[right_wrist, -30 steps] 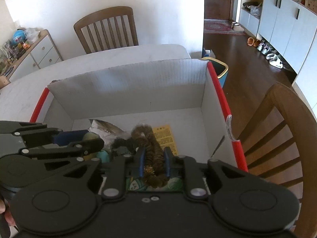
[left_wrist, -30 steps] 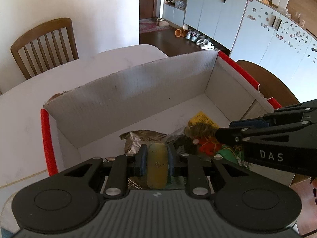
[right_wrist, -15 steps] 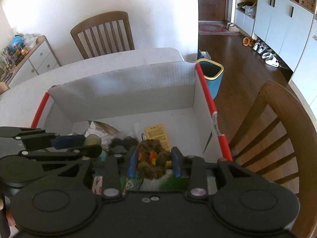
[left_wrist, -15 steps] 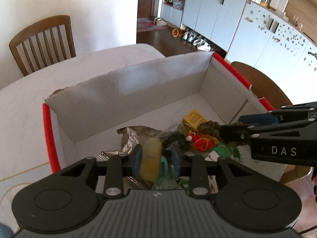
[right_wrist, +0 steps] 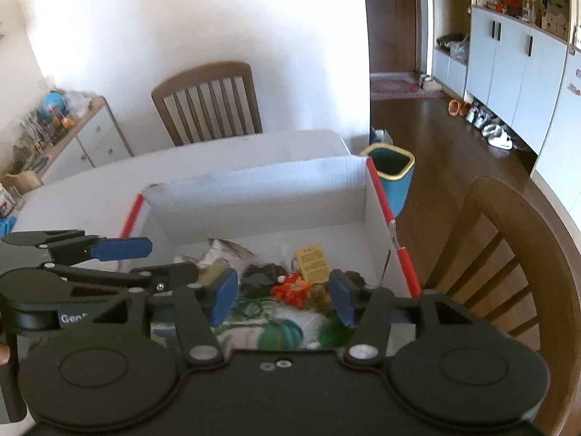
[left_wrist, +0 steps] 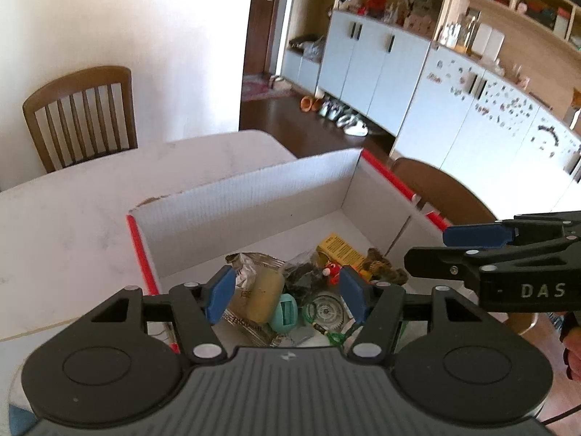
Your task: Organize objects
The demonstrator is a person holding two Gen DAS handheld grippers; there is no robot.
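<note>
Left-wrist view: the left gripper is held spread above the cardboard box, its jaws just opened with nothing pinched — the yellow tube is left lying among the clutter inside, while the right gripper, likewise just opened, is poised empty over the orange toy.

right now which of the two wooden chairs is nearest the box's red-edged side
The round-backed wooden chair, right beside the box. The slatted chair stands across the table.
</note>
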